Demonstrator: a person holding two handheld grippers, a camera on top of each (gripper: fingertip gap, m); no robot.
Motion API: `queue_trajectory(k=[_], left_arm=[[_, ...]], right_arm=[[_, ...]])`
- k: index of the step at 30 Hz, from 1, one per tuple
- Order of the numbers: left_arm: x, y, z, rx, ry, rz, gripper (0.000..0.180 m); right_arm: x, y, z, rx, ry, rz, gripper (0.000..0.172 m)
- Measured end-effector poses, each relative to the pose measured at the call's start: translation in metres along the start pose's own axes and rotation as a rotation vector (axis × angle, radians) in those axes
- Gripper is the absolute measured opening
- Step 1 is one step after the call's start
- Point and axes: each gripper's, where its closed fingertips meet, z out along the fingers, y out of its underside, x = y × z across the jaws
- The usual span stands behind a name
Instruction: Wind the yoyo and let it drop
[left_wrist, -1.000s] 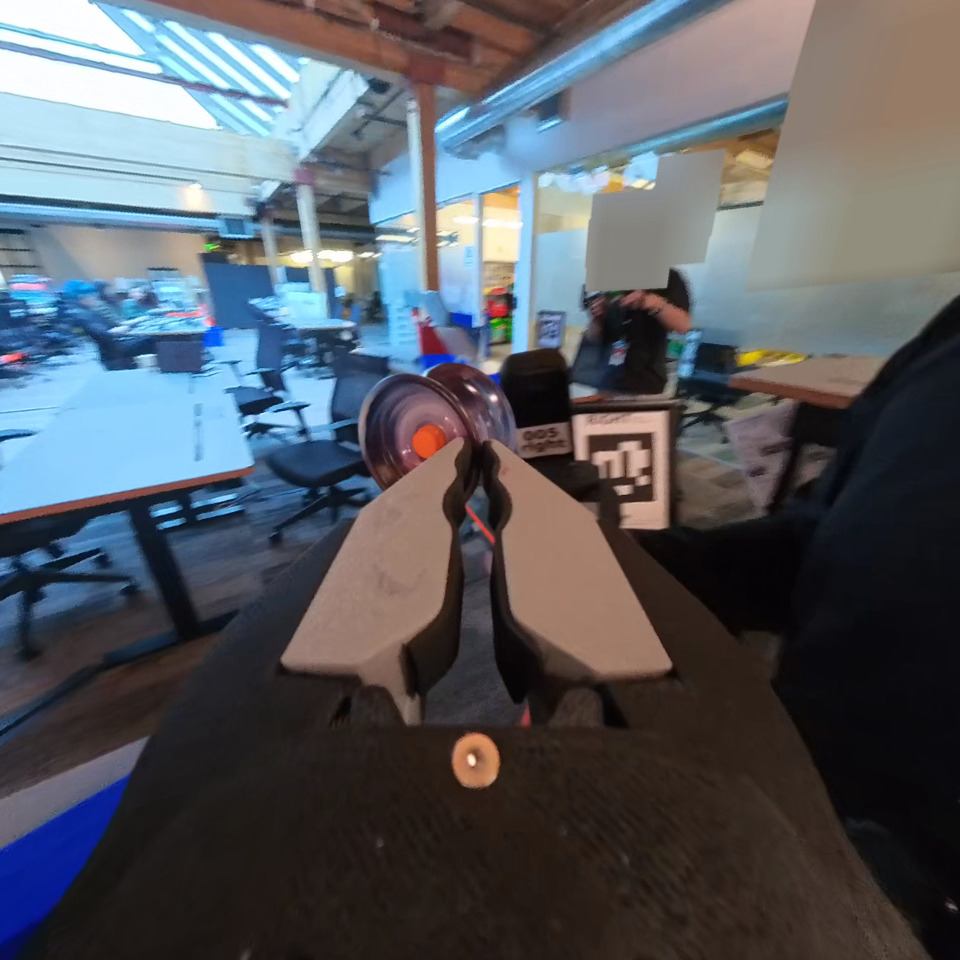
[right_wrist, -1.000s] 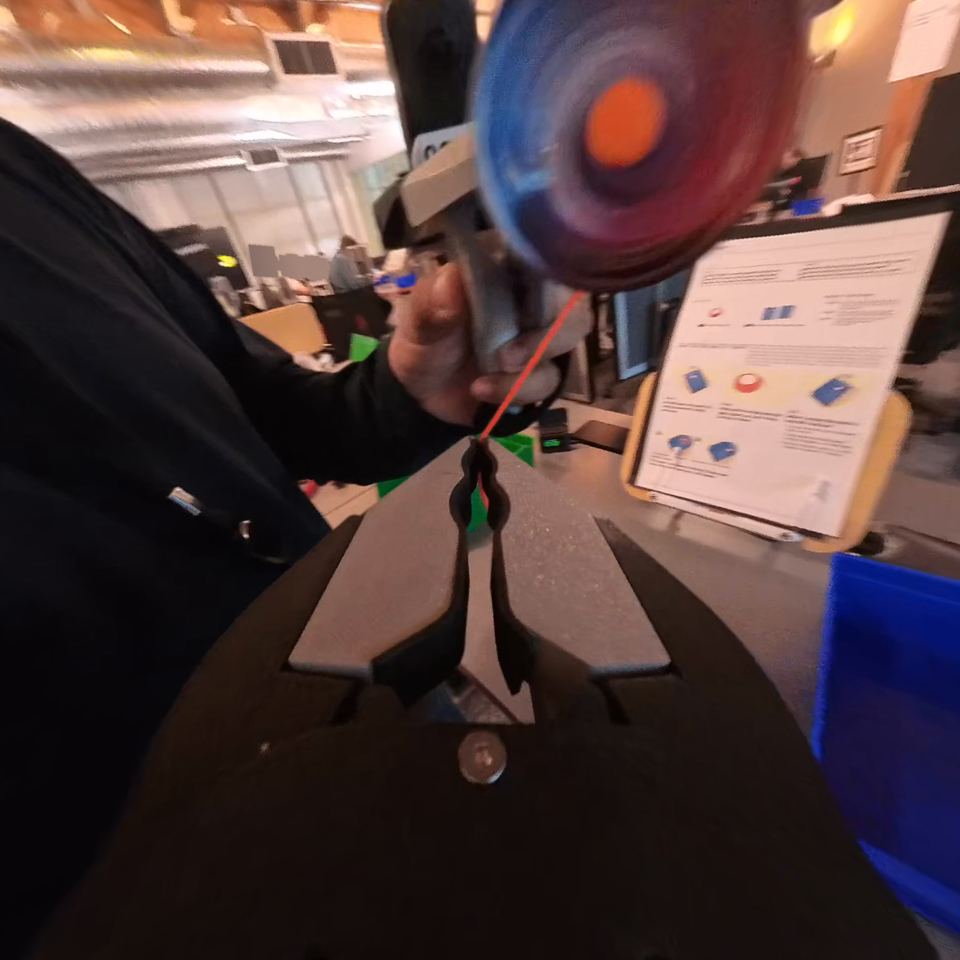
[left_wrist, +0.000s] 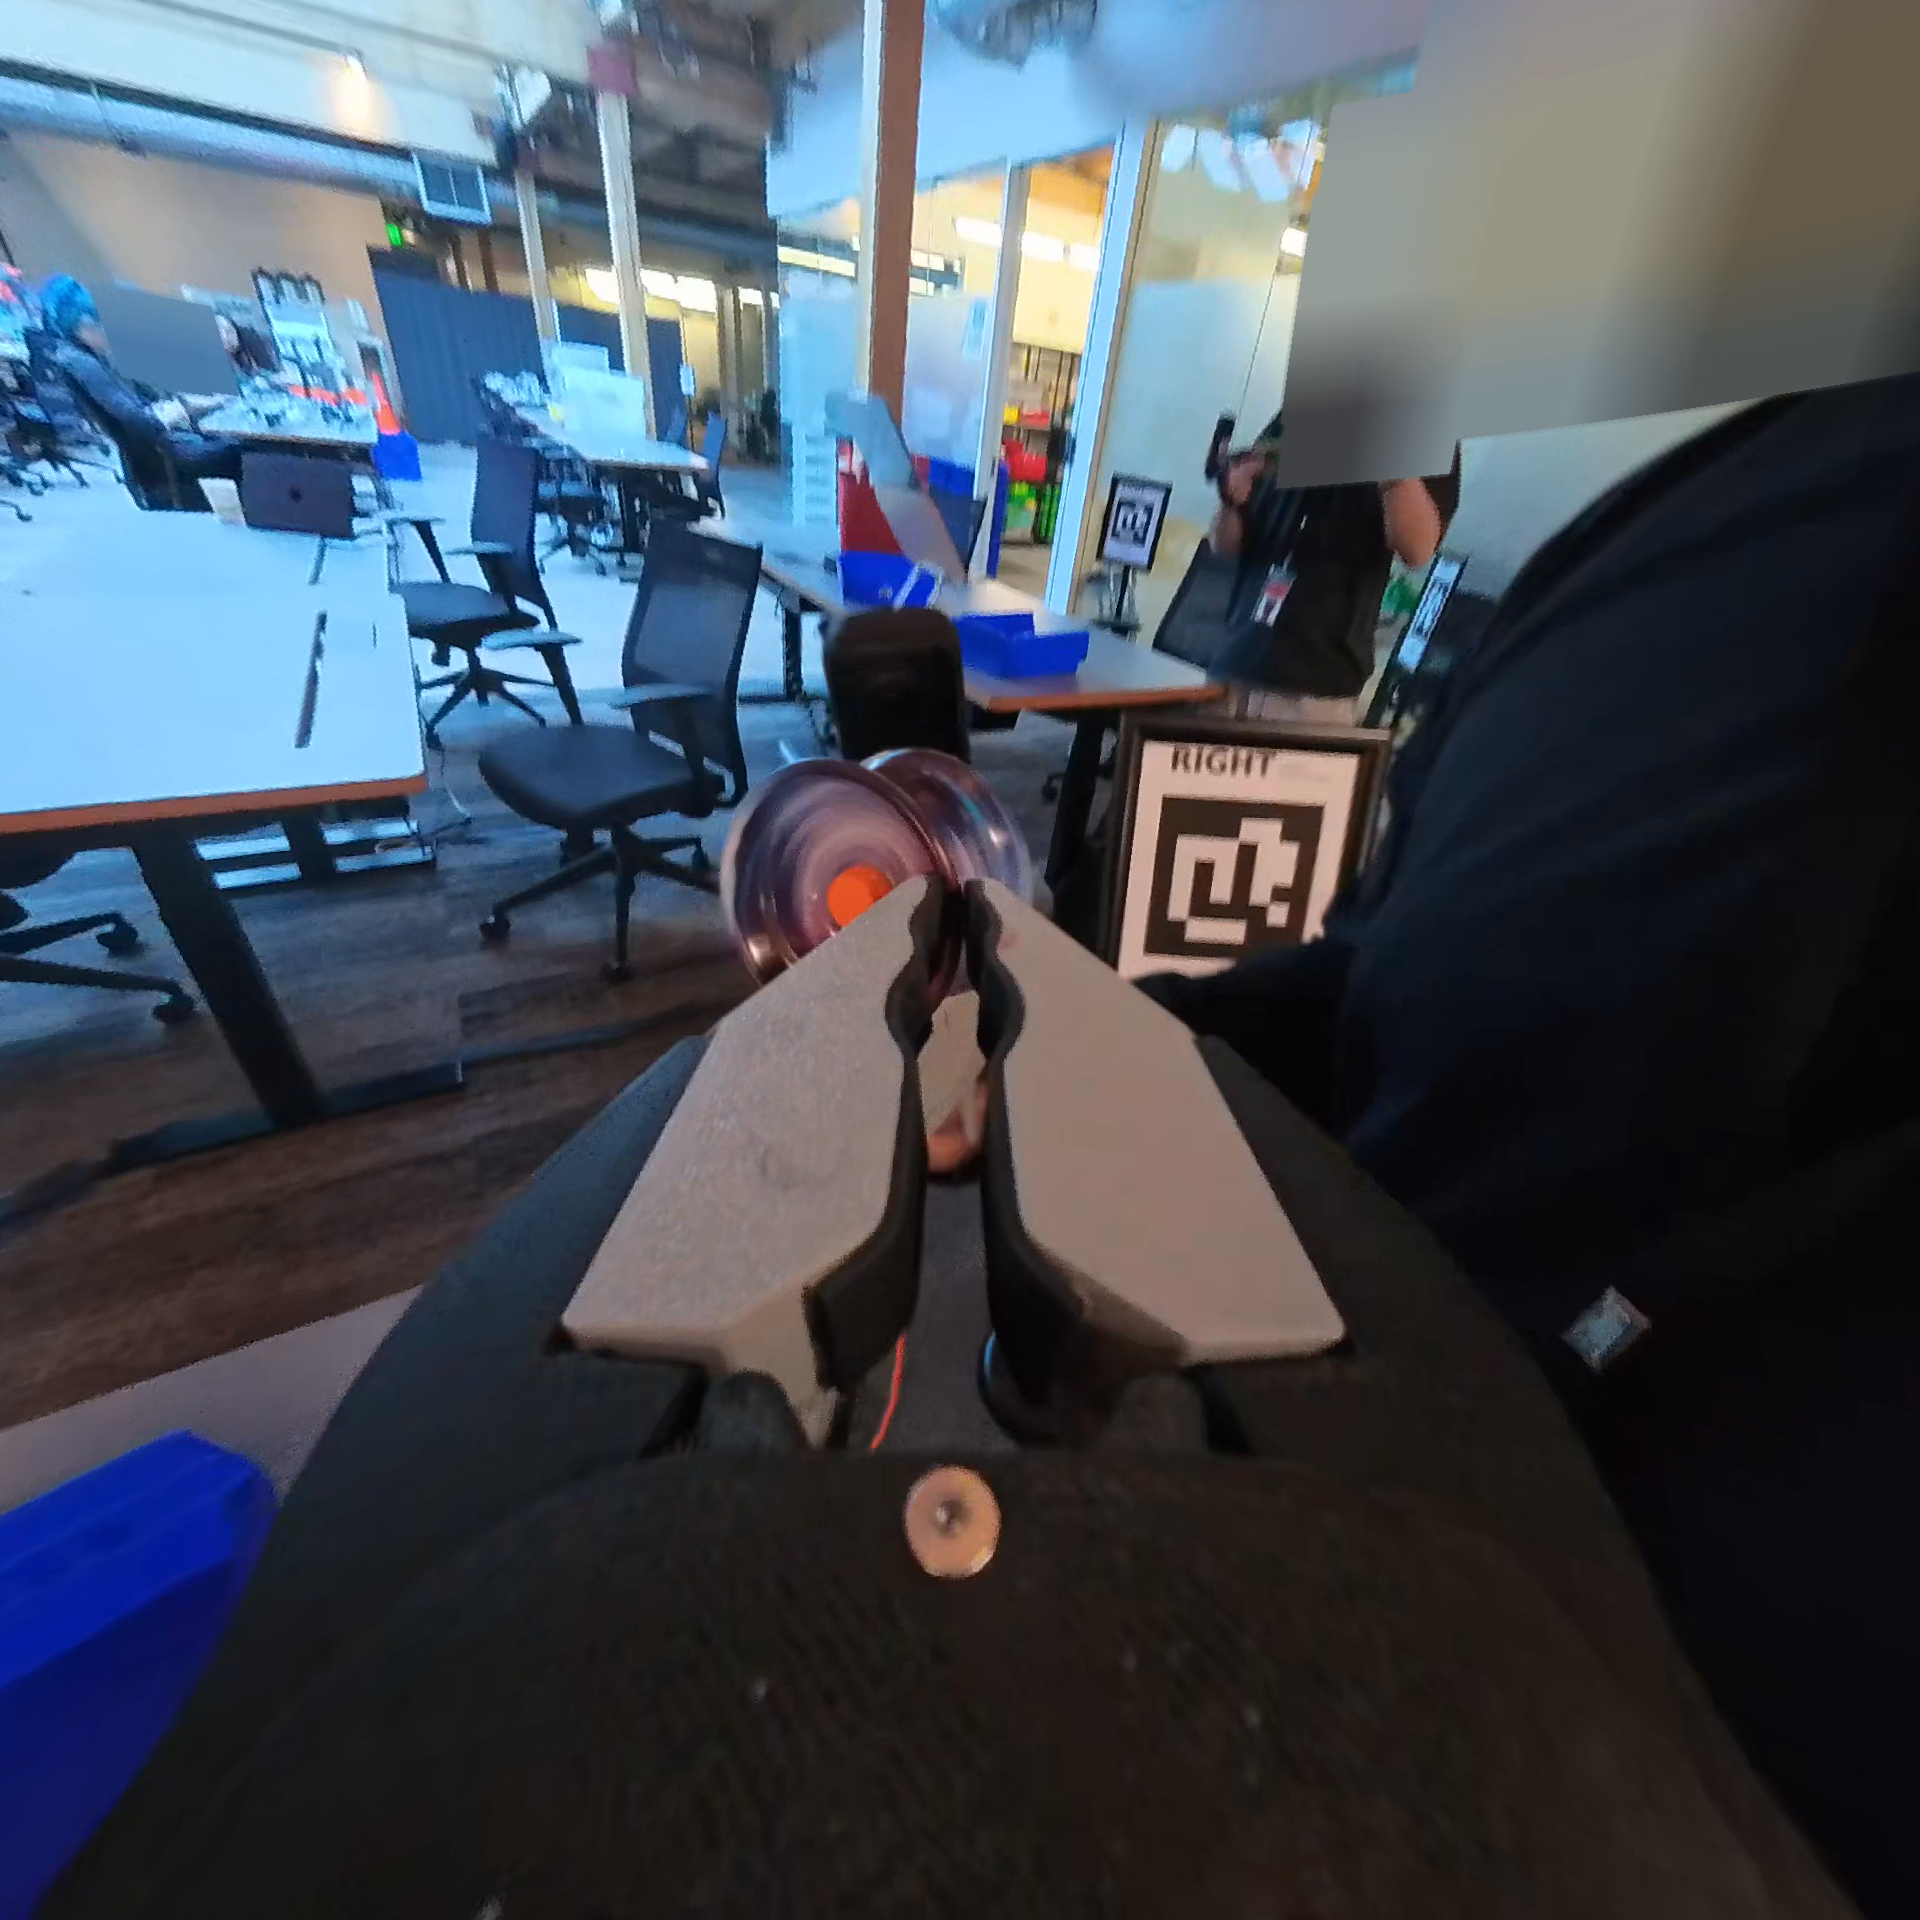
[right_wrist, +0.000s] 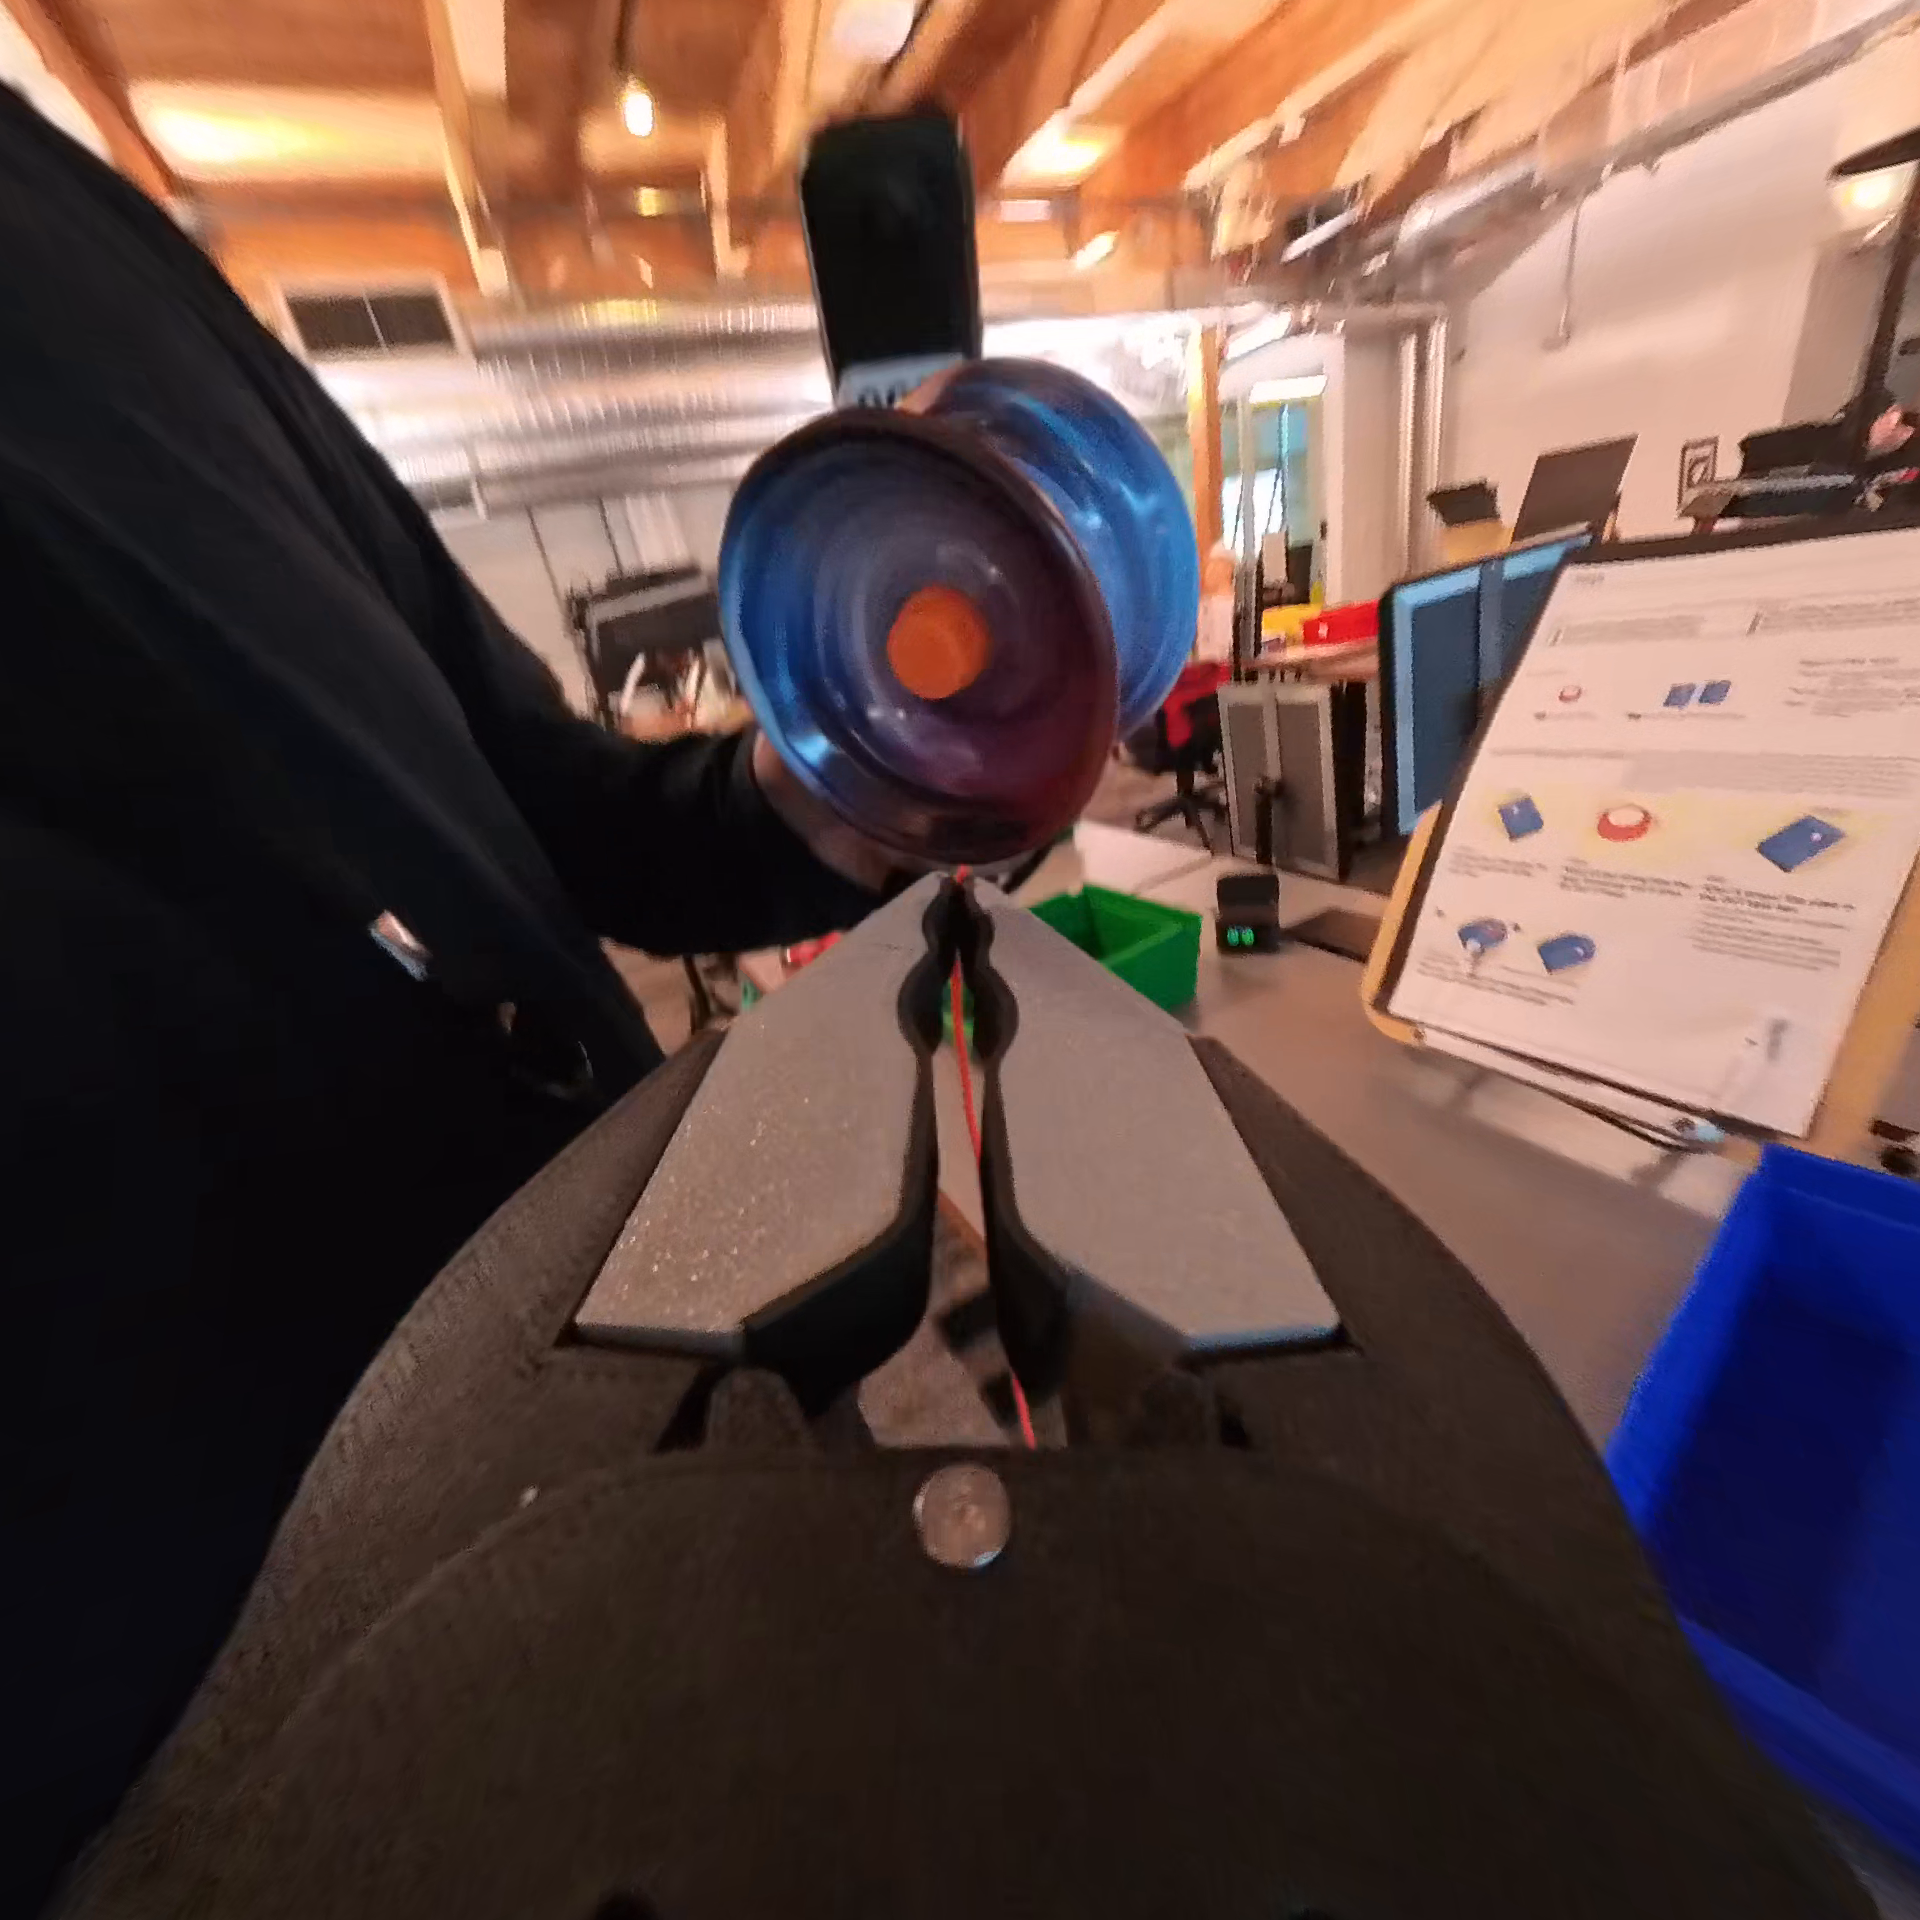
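While the right gripper (right_wrist: 958, 896) has its fingers pinched tight on the red string (right_wrist: 966, 1081), which runs back between them, the yoyo (right_wrist: 935, 634) sits right off the tips with its rim almost touching them. It's a blue-purple one with an orange hub, looks blurred. Left gripper (left_wrist: 948, 902) has its fingers nearly together, clamped on the yoyo's near rim, so the thing is held up in the air. Past that on the right, the tabletop (right_wrist: 1455, 1132) has a green bin (right_wrist: 1127, 940), an instruction sheet on a stand (right_wrist: 1683, 831) and a blue bin (right_wrist: 1808, 1455) at its near edge. Left side opens onto floor, office chairs (left_wrist: 613, 758) and a white desk (left_wrist: 197, 686) well apart.
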Motion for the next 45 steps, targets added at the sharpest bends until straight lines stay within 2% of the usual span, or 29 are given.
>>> queue_trajectory(k=[1, 3, 6, 12, 14, 19, 23, 25, 27, 30, 33, 36, 39, 42, 45], left_arm=[[0.0, -0.005, -0.005, 0.03, -0.006, -0.008, 0.0], [-0.001, -0.015, -0.015, 0.082, -0.02, -0.009, 0.0], [0.001, -0.027, -0.031, 0.13, -0.014, -0.007, 0.002], [0.0, -0.056, -0.077, 0.249, -0.008, 0.024, 0.001], [-0.005, -0.051, -0.088, 0.198, -0.032, 0.066, 0.0], [-0.004, -0.015, -0.11, 0.031, -0.083, 0.275, 0.001], [0.004, 0.013, -0.119, -0.08, -0.062, 0.415, 0.002], [0.014, 0.026, -0.122, -0.117, 0.003, 0.456, 0.001], [0.033, 0.033, -0.126, -0.104, 0.144, 0.416, 0.001], [0.051, 0.02, -0.139, 0.004, 0.294, 0.263, 0.001], [0.052, 0.002, -0.145, 0.087, 0.345, 0.14, 0.001], [0.049, -0.018, -0.143, 0.162, 0.336, 0.083, 0.0], [0.041, -0.037, -0.133, 0.237, 0.278, 0.065, 0.0], [0.021, -0.034, -0.109, 0.208, 0.139, 0.102, 0.001], [0.005, -0.03, -0.085, 0.193, 0.03, 0.14, 0.001]], right_arm=[[-0.003, -0.005, 0.003, 0.042, 0.002, 0.022, 0.0], [-0.008, -0.01, 0.011, 0.076, 0.009, 0.063, 0.0], [-0.013, -0.009, 0.028, 0.044, 0.055, 0.06, 0.0], [-0.026, 0.006, 0.078, -0.095, 0.138, 0.029, 0.0], [-0.034, 0.007, 0.098, -0.117, 0.159, 0.011, 0.0], [-0.057, -0.005, 0.127, -0.228, 0.238, -0.092, 0.0], [-0.056, -0.016, 0.123, -0.44, 0.444, -0.234, 0.0], [-0.048, -0.031, 0.112, -0.542, 0.596, -0.366, 0.0], [-0.037, -0.041, 0.095, -0.664, 0.721, -0.497, 0.0], [-0.02, -0.031, 0.082, -0.757, 0.765, -0.518, 0.0], [-0.015, -0.007, 0.09, -0.662, 0.661, -0.449, 0.0], [-0.017, 0.002, 0.111, -0.405, 0.565, -0.379, 0.0], [-0.019, 0.012, 0.123, -0.236, 0.468, -0.23, 0.0], [-0.028, 0.006, 0.124, -0.109, 0.349, -0.114, 0.0], [-0.036, 0.003, 0.114, -0.084, 0.257, -0.031, 0.0]])
